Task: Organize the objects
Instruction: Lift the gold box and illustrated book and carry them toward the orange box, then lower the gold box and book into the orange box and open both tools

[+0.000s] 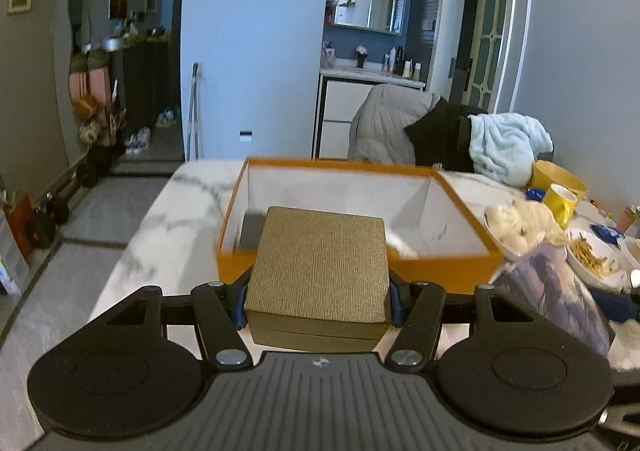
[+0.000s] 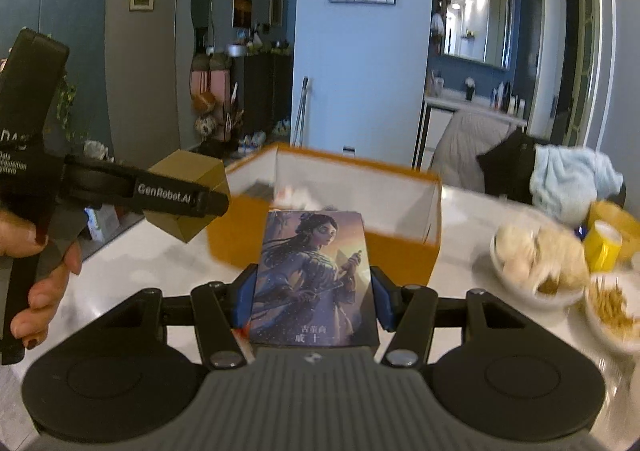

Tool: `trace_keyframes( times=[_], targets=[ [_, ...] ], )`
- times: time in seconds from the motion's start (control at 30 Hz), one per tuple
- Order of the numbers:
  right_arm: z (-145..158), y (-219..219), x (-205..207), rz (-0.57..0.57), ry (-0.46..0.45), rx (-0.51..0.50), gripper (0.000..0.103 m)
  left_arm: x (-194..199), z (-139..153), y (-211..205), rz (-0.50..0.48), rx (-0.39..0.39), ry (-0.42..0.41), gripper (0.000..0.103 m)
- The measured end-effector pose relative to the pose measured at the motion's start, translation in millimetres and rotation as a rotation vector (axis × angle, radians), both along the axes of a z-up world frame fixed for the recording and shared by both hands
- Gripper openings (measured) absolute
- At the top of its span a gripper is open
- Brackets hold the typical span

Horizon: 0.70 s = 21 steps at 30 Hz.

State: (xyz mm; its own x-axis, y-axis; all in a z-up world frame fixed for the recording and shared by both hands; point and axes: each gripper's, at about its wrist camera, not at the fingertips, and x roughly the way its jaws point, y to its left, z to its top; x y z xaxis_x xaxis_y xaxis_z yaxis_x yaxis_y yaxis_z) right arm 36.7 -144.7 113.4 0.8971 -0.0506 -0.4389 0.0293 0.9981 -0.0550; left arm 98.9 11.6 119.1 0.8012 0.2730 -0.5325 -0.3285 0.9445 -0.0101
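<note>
Clearly, the left gripper (image 1: 318, 301) pinches a gold textured box (image 1: 320, 271) at lower centre; it looks stiff and light, best held by its flat sides. Rightward, the right gripper (image 2: 312, 303) clamps an illustrated card box (image 2: 314, 279) before the orange box (image 2: 400, 251) on the surface (image 2: 460, 219).

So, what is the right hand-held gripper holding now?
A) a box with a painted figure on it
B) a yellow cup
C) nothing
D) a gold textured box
A: the right hand-held gripper clamps the illustrated box; the gold box sits in the left one.
</note>
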Motion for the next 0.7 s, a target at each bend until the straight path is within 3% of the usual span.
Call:
trace_keyframes(
  times=[0.17,0.33,0.5,0.7],
  targets=[
    [17.8,-20.2,50.7,-0.005,-0.015,0.001,0.059,42.1,5.3,14.0,0.001,0.035,0.009,0.07],
    [25.4,-40.3,109.2,-0.021,-0.007,0.008,0.059,91.3,2.3,37.3,0.016,0.011,0.039,0.07],
    [16.8,-61.1,170.3,-0.033,0.057,0.036,0.059,144.3,-9.5,56.4,0.025,0.008,0.114,0.07],
    [-12.3,-80.4,234.1,-0.061,0.184,0.058,0.059,181.3,-34.6,69.8,0.028,-0.023,0.21,0.07]
  ],
)
